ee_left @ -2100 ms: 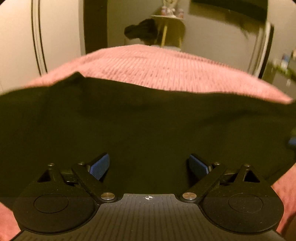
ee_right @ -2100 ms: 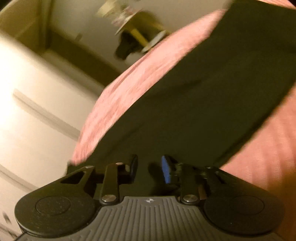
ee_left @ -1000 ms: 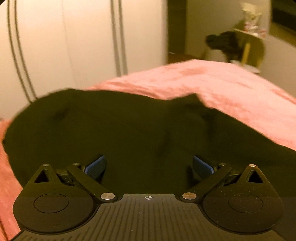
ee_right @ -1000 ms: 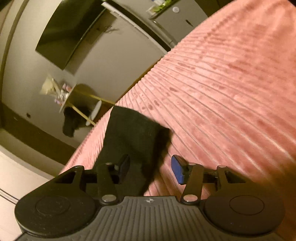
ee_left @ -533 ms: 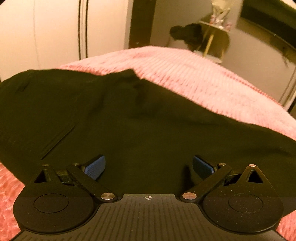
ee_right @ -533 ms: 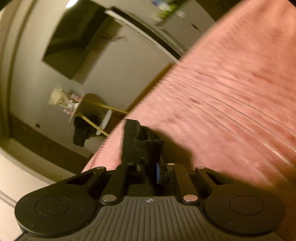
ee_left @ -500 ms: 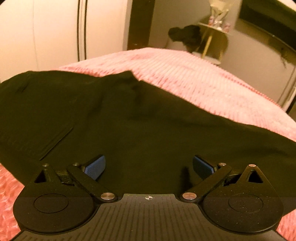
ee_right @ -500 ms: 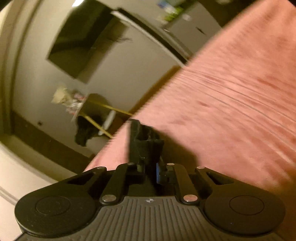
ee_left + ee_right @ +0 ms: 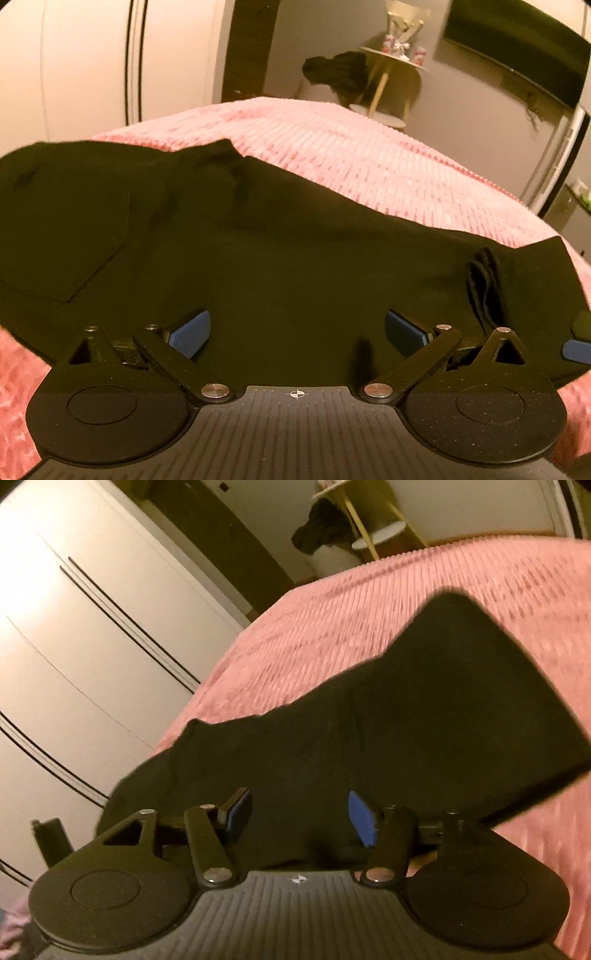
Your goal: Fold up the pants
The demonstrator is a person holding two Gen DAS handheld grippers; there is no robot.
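Across the pink bed (image 9: 369,166), black pants (image 9: 258,251) lie spread. Left gripper (image 9: 297,332) gapes wide over them. Right gripper (image 9: 301,818) is opening, pads clear of cloth.

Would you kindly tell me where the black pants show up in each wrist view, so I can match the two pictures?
Left wrist view: the black pants spread across the middle, left edge to right edge, just beyond the gripper.
Right wrist view: the black pants fill the centre and right, running up to a corner at upper right.
Shared landmark: the small yellow side table beyond the pink bedspread.
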